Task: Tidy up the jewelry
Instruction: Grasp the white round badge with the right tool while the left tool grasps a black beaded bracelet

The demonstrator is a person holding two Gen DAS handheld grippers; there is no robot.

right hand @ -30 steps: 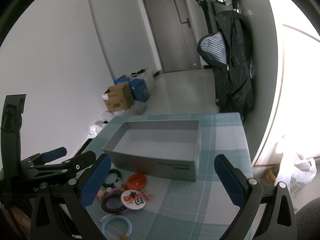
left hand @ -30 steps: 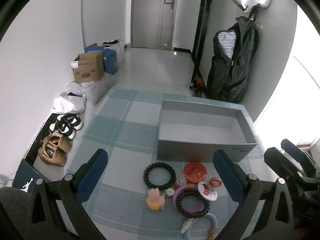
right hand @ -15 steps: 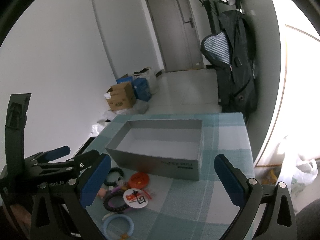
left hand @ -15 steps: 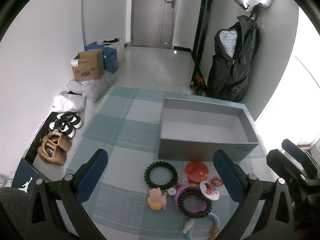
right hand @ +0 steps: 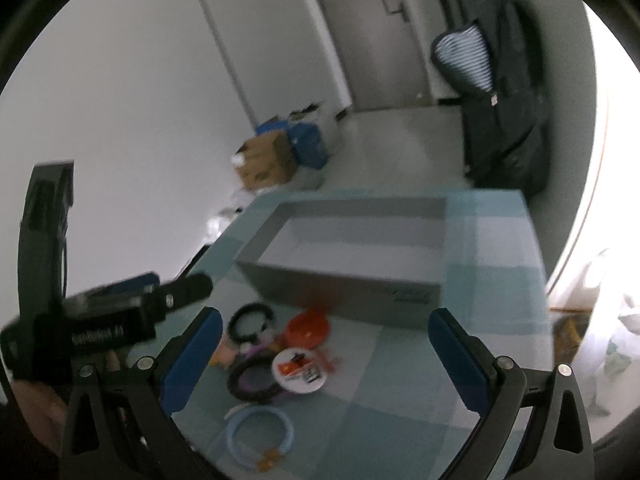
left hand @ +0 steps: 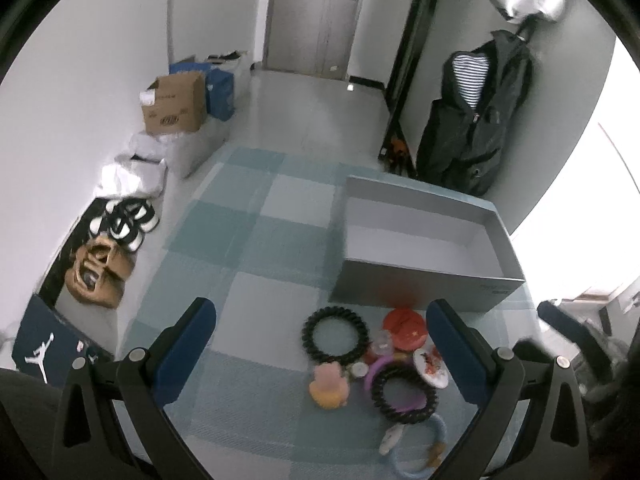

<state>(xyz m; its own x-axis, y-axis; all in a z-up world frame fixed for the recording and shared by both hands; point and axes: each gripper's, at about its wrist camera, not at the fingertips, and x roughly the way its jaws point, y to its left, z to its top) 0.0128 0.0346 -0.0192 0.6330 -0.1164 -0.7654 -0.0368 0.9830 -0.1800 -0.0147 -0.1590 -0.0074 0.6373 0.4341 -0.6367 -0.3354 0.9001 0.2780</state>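
Your left gripper [left hand: 320, 344] and right gripper [right hand: 326, 354] both hung spread wide and empty above the checked blue tablecloth [left hand: 256, 240]. Behind it were a pale floor, a door [left hand: 316, 16] and a hanging dark jacket [left hand: 476, 120]. The open grey box [left hand: 428, 240] stood empty; just before it lay the jewelry pile: black coil ring [left hand: 335, 334], red disc [left hand: 404, 326], light-blue bracelet [right hand: 260, 436].
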